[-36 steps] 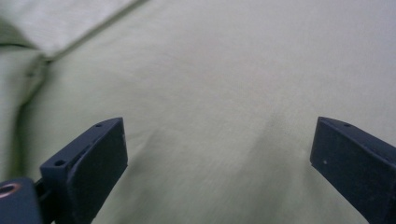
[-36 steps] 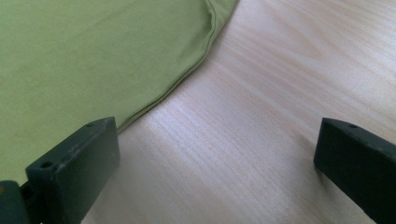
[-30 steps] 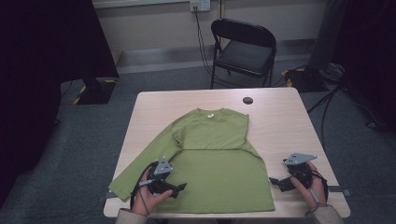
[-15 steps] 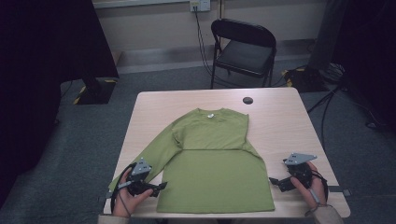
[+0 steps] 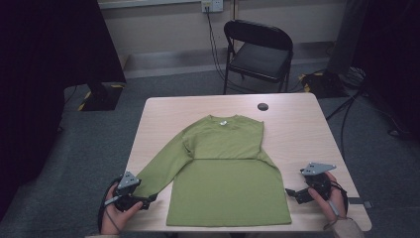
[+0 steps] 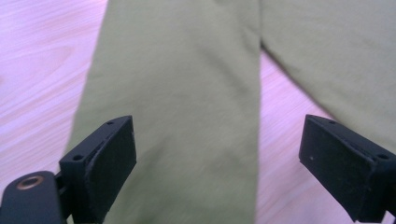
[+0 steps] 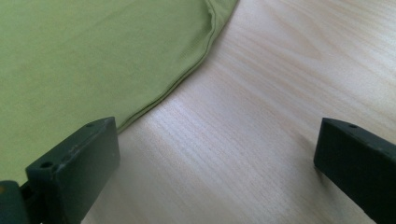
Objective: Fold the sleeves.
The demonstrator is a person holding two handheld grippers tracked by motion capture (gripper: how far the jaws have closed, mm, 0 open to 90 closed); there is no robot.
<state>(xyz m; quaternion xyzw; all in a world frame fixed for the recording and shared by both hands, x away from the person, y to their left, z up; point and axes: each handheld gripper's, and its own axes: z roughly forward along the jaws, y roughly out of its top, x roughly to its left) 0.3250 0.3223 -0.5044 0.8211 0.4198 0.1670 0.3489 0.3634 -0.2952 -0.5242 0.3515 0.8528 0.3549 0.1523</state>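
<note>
A green long-sleeved shirt (image 5: 225,168) lies flat on the light wooden table (image 5: 297,134), neck toward the far edge and hem near the person's edge. One long sleeve (image 5: 166,166) stretches out diagonally toward the near left corner of the table; on the other side the sleeve looks folded in across the body, though its line is hard to make out.

The left gripper (image 5: 143,201) sits in the person's left hand (image 5: 116,213) at the near left corner, right at the cuff end of the outstretched sleeve. In the left gripper view its jaws stand wide apart, having just been closing a little, with the sleeve (image 6: 187,112) lying flat between them and the shirt's body (image 6: 336,51) off to one side; the pads press on nothing.

The right gripper (image 5: 292,192) rests in the right hand (image 5: 332,198) near the right edge of the table, just beside the shirt's lower corner. In the right gripper view its jaws are likewise apart over bare wood (image 7: 261,116), the curved hem (image 7: 84,60) lying near one jaw, untouched.

A small dark round object (image 5: 262,106) sits on the table's far side, well apart from the shirt
</note>
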